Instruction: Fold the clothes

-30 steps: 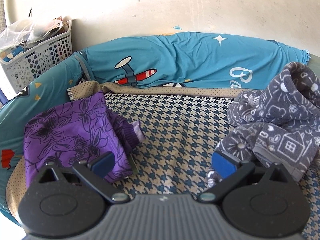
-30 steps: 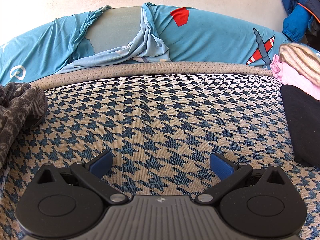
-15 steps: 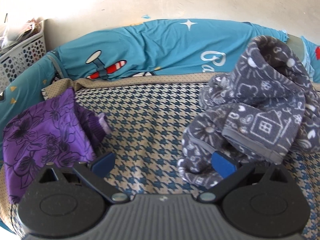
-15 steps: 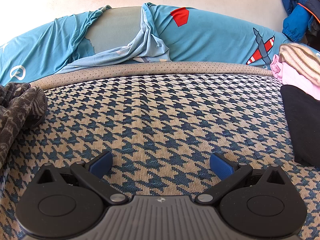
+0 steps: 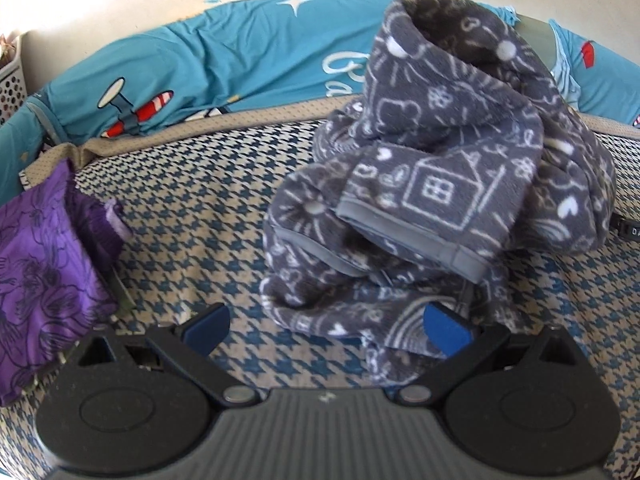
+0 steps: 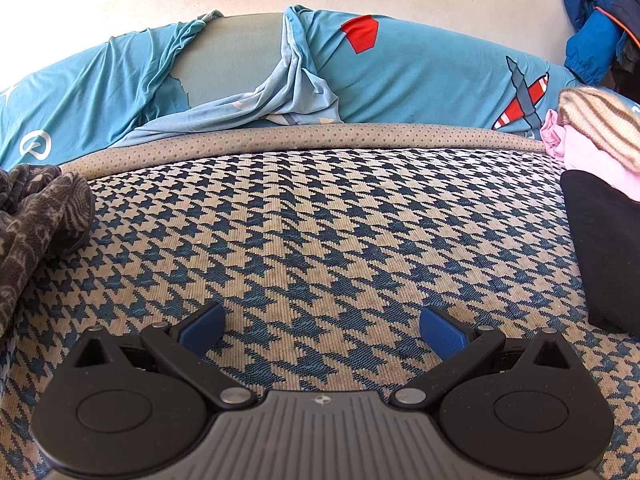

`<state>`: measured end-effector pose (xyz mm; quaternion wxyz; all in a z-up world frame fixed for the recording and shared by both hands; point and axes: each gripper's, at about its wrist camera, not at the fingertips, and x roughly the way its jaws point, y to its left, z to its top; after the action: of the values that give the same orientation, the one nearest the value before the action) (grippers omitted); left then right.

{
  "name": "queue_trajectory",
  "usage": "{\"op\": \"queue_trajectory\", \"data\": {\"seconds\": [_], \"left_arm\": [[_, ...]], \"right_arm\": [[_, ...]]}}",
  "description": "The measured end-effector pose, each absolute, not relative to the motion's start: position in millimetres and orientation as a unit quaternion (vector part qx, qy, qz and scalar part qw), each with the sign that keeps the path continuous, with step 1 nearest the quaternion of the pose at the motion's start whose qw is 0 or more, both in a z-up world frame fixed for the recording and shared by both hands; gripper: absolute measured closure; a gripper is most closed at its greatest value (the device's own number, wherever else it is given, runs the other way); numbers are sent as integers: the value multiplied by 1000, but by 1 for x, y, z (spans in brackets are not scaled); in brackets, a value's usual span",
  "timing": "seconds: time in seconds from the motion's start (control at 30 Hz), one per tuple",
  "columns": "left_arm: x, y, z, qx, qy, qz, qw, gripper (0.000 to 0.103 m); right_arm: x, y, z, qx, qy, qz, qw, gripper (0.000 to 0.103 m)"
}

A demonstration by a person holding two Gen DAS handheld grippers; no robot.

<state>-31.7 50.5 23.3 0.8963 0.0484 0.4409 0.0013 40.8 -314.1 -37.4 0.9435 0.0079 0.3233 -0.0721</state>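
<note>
The grey fleece garment [image 5: 440, 168] lies crumpled in a heap on the houndstooth bed cover [image 6: 320, 240], right of centre in the left view, not yet folded. The left claw [image 5: 326, 326] hangs just before its near edge, fingers apart, holding nothing. The right claw [image 6: 320, 330] hovers spread over bare cover. A purple floral garment [image 5: 36, 264] at far left looks folded already; a clothes stack [image 6: 596, 148] sits at right.

Teal bedsheet [image 5: 248, 52]: white script "Ba", rest hidden; black tag [image 5: 628, 229]: "DA", cut off.
</note>
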Motion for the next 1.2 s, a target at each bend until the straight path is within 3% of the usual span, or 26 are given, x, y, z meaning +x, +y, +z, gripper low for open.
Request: {"op": "queue_trajectory", "data": {"seconds": [0.47, 0.8, 1.0, 1.2], "left_arm": [[-22, 49, 18, 23, 450, 16, 892, 0], [-37, 48, 14, 39, 422, 23, 906, 0], [-66, 39, 7, 48, 415, 22, 908, 0], [-93, 26, 2, 83, 407, 20, 909, 0]], "right_arm": [[7, -300, -18, 11, 403, -99, 910, 0], [-51, -282, 36, 97, 374, -79, 919, 0], [-85, -250, 35, 138, 397, -22, 907, 0], [-111, -211, 23, 59, 403, 5, 913, 0]]}}
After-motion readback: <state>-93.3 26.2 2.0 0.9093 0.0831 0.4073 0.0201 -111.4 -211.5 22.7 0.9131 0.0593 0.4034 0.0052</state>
